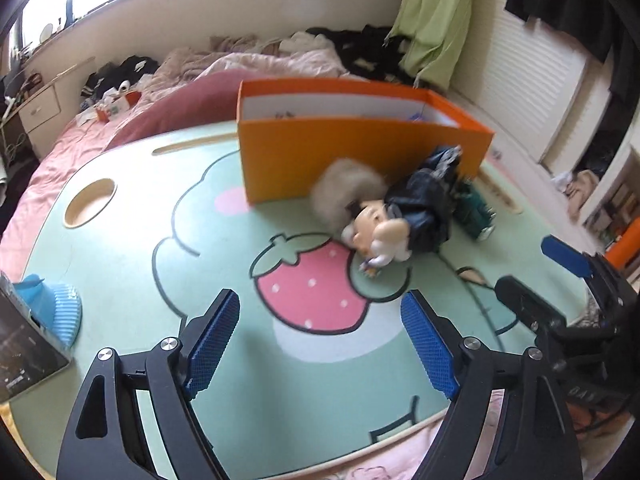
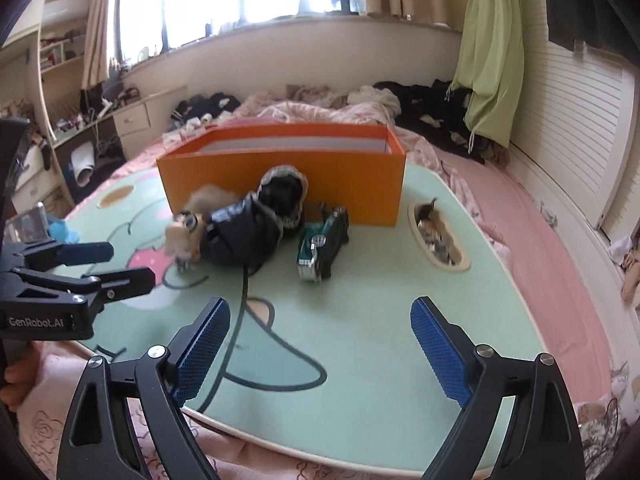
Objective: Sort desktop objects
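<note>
The open orange cardboard box stands at the desk's far edge. The black-dressed, fluffy-haired doll and green toy car lie against its front wall. Both the left gripper and right gripper hang apart, empty. Risk: the doll's loose dress may slip from the pads; the car may roll.

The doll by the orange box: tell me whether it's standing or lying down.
Lying down. The doll rests on its side on the table, head toward the strawberry print, in front of the orange box.
</note>
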Demonstrator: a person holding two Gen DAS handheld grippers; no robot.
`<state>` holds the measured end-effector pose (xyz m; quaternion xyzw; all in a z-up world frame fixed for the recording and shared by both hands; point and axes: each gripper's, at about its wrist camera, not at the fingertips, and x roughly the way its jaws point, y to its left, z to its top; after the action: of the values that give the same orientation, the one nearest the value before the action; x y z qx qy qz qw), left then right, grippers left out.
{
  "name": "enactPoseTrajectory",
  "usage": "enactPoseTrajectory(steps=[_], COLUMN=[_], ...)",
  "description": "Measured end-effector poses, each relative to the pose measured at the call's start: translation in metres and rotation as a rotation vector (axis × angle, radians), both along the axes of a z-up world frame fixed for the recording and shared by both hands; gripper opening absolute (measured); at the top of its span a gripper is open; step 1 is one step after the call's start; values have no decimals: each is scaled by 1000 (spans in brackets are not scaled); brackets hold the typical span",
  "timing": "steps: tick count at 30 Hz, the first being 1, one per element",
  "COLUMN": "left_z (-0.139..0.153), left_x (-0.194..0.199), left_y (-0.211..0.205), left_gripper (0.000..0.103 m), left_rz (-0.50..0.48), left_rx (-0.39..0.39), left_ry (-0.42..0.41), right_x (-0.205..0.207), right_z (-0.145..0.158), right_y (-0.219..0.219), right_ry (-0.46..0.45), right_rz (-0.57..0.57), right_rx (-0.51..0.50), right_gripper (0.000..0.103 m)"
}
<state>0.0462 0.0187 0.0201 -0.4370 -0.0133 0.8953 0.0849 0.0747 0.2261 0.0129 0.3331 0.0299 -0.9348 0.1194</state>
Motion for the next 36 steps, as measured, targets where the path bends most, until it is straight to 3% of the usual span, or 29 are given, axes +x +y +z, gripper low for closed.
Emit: enactPoseTrajectory(steps=[4, 9, 36], left_z=[-9, -11, -14], left_x=[0, -5, -1], left_y=[3, 3, 4], left_gripper=[87, 103, 103], left_rz=[28, -3, -14], left_rx=[-86, -77, -73], left_ry=[-3, -9, 3], right_x=[-1, -3, -3], right_z=[-13, -14, -14], right_y=[-5, -3, -4], right_ry=[-10, -15, -16], right_rz=[-23, -18, -17], right_rx=[20, 11, 11], right_gripper=[101, 103, 103])
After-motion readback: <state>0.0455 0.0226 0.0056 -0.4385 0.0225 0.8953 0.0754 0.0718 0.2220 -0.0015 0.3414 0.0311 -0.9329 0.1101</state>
